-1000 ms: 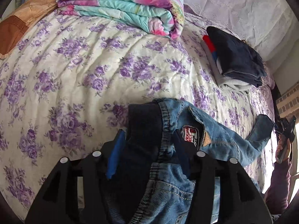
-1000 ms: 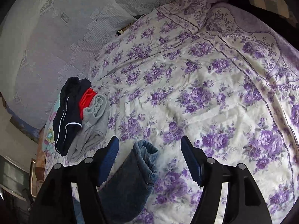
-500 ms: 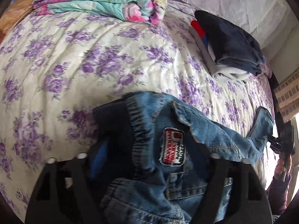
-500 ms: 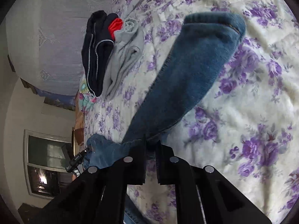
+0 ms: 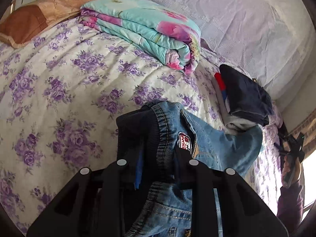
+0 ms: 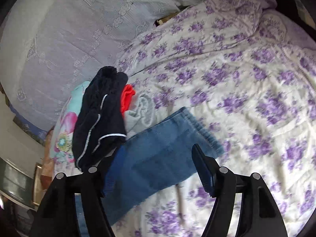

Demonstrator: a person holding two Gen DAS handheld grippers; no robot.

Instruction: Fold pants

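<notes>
Denim pants (image 5: 215, 144), one pair, lie on the floral bed (image 5: 59, 83). Left tool (image 5: 158, 167) is closing, its pads clamped on the dark waistband at 6 o'clock. Right tool (image 6: 156, 169) is opening, one leg cuff lying loose between its jaws (nothing pinched). One stack of folded clothes (image 5: 246, 100) at 3 o'clock; one folded quilt (image 5: 150, 31) at 12; one brown pillow (image 5: 39, 19) at 10.

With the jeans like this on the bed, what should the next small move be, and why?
Probably the right gripper, its jaws opening with the leg's cloth lying loose between them, should close again on the jeans near the hem. The left gripper is closing on the waistband, and the leg lies crooked against the stack of folded clothes, so it needs straightening first.
</notes>
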